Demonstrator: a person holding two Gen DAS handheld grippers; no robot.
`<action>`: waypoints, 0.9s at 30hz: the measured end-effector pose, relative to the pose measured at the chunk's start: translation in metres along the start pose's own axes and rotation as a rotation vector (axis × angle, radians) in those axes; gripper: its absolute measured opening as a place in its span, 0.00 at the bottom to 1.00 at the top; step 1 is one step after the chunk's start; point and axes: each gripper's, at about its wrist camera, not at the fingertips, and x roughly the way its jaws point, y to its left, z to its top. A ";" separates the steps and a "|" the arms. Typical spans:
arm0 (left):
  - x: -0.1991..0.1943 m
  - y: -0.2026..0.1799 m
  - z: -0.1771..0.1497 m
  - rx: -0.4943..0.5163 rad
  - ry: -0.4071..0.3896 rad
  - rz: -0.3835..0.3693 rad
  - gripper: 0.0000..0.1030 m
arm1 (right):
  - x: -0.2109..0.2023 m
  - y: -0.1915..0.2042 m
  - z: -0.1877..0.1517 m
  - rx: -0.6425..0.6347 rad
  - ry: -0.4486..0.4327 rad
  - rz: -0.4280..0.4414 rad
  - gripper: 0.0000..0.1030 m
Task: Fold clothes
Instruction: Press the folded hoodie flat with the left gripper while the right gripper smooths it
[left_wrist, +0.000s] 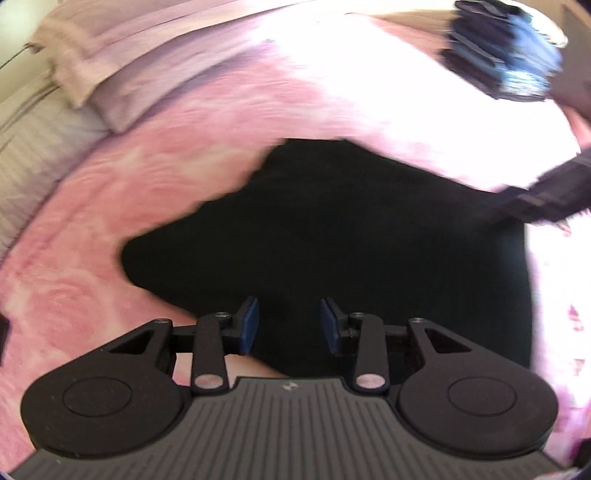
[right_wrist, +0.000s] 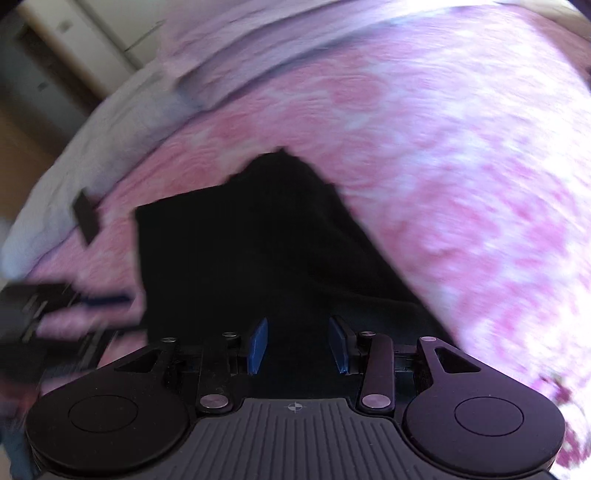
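A black garment (left_wrist: 332, 229) lies spread on a pink flowered bedspread (left_wrist: 129, 206). My left gripper (left_wrist: 289, 325) hovers over its near edge, open, blue pads apart with only dark cloth seen beneath the gap. In the right wrist view the same black garment (right_wrist: 258, 251) shows a pointed far corner. My right gripper (right_wrist: 298, 345) is open above its near part, nothing between the pads. The other gripper (right_wrist: 48, 314) appears blurred at the left; likewise a dark blurred gripper (left_wrist: 554, 195) enters at the right of the left wrist view.
Pinkish pillows (left_wrist: 122, 62) lie at the head of the bed. A blurred stack of dark and blue folded clothes (left_wrist: 506, 55) sits at the far right. A small dark flat object (right_wrist: 86, 218) rests near the bed's left edge. The bedspread (right_wrist: 443, 166) stretches wide to the right.
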 end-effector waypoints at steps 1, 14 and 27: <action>0.006 0.018 0.002 -0.022 0.001 0.004 0.31 | 0.006 0.007 -0.004 -0.028 0.012 0.012 0.39; 0.051 0.064 0.014 -0.080 0.030 -0.097 0.34 | 0.051 0.086 -0.036 -0.313 0.122 0.126 0.39; 0.076 0.082 0.017 -0.119 0.068 -0.055 0.45 | 0.042 0.094 -0.085 -0.432 0.187 0.049 0.39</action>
